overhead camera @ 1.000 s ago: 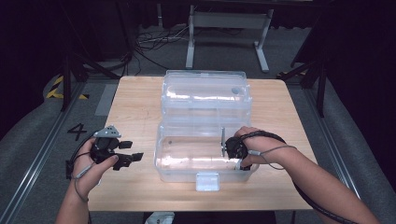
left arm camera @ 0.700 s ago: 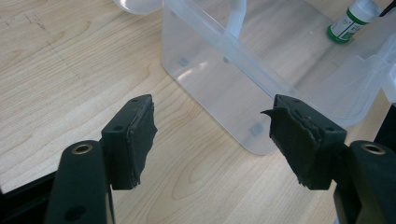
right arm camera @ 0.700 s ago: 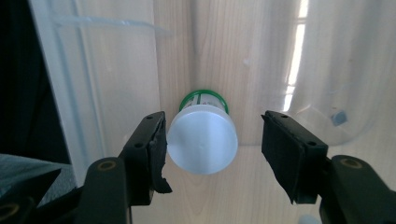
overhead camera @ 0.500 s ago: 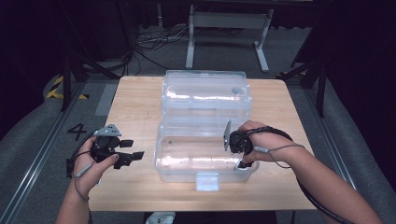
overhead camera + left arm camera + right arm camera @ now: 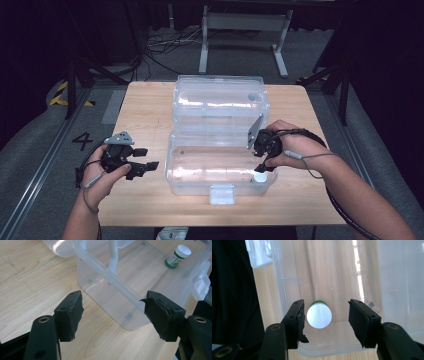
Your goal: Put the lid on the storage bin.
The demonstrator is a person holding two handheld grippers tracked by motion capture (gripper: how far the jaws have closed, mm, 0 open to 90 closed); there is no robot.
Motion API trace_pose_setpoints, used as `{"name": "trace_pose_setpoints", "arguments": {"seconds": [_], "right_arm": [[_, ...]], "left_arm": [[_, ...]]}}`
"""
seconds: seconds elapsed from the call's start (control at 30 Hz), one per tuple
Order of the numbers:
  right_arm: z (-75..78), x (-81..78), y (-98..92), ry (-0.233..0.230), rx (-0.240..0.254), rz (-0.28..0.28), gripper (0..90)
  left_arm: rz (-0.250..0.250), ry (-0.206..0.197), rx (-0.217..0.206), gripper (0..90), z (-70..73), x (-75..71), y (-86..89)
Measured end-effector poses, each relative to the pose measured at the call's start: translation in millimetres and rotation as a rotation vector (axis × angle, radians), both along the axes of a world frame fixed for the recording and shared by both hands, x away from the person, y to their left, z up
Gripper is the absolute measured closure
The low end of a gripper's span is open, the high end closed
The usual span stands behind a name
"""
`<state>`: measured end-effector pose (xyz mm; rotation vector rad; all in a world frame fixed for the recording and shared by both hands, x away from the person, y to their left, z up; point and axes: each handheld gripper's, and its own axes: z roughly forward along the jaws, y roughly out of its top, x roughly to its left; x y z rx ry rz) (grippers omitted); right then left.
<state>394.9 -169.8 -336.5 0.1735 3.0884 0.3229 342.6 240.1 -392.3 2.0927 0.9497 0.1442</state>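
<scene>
A clear plastic storage box [image 5: 220,165] sits open in the middle of the wooden table [image 5: 145,107], its lid [image 5: 217,102] thrown back toward the top of the high view. Inside the box, at its lower right corner in that view, stands a small white-capped bottle [image 5: 259,176] with a green band — upright on the box floor. The right gripper [image 5: 263,159] hangs just above it, pointing down; in the right gripper view the bottle's round white cap [image 5: 319,315] lies between the two black jaws, close to the left one, and they stand apart from it, having just been closing a little. The left gripper [image 5: 142,166] rests over bare table at the lower left, just beside the box's left end, its jaws spread wide with nothing between them.
</scene>
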Motion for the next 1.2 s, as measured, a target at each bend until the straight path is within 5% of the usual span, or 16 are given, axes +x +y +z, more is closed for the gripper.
{"name": "trace_pose_setpoints", "arguments": {"seconds": [0.4, 0.53, 1.2], "right_arm": [[25.5, 4.5, -9.9, -0.022, 0.147, -0.099, 56.0], [36.4, 9.6, -13.9, -0.025, 0.215, -0.148, 59.1], [64.3, 40.7, -11.2, -0.075, 0.406, -0.229, 62.7]], "left_arm": [[-0.045, -0.032, -0.053, 25.7, 5.3, -9.1, -11.5], [-0.076, -0.066, -0.046, 27.3, 9.9, -15.4, -17.5], [-0.175, -0.056, -0.005, 33.0, 3.8, -24.4, -44.2]]}}
